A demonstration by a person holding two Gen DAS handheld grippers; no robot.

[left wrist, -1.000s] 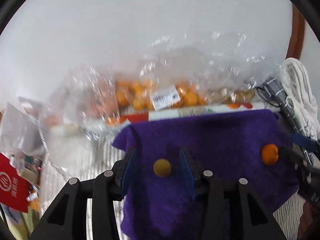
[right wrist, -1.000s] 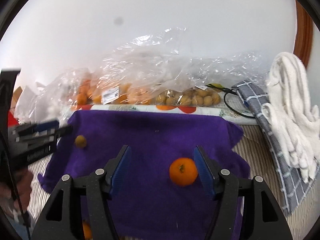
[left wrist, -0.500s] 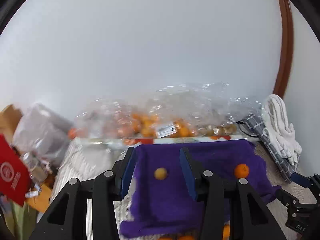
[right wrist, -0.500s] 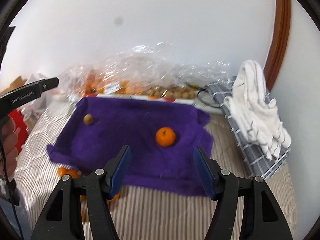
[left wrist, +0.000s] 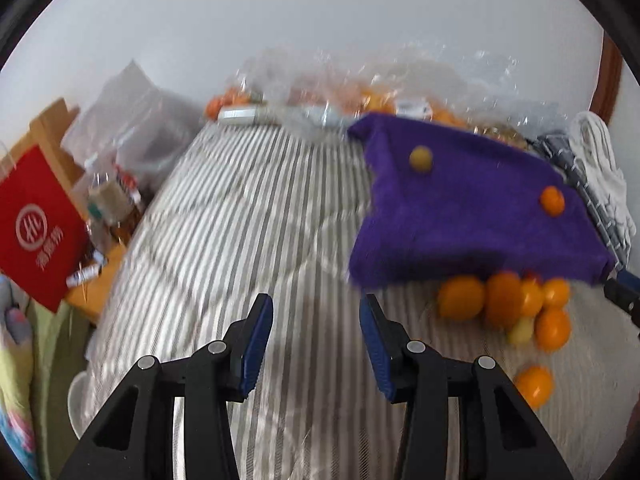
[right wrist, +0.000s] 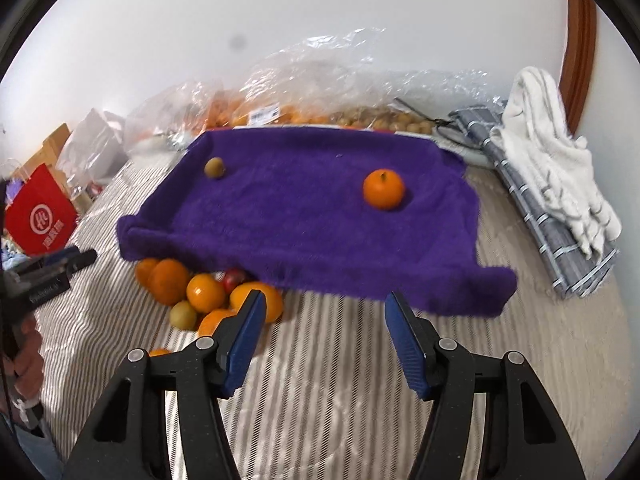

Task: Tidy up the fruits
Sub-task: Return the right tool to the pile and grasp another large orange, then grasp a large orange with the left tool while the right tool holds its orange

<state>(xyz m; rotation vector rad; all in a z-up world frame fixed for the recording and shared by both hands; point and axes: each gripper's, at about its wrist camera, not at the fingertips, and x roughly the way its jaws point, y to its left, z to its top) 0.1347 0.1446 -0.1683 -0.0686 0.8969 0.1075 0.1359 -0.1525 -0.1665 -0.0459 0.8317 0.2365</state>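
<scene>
A purple cloth [right wrist: 312,216] lies on the striped bed. On it sit one orange [right wrist: 383,189] at the right and a small yellow-green fruit [right wrist: 215,167] at the left; both also show in the left wrist view, the orange [left wrist: 552,200] and the small fruit [left wrist: 421,159]. A pile of several oranges and small fruits [right wrist: 200,292] lies by the cloth's near left edge, seen also in the left wrist view [left wrist: 504,304]. My left gripper [left wrist: 316,340] is open and empty over the striped cover. My right gripper [right wrist: 324,340] is open and empty, near the cloth's front edge.
Clear plastic bags of fruit [right wrist: 304,96] line the wall behind the cloth. A grey checked cloth with white towels [right wrist: 552,168] lies at the right. A red paper bag [left wrist: 36,224] and clutter stand left of the bed. The left gripper's tip [right wrist: 52,272] shows at the left.
Both grippers have pulled back and away from the cloth, leaving the two fruits on it. The left one has swung left over the bare striped cover. The fruit pile has come into view.
</scene>
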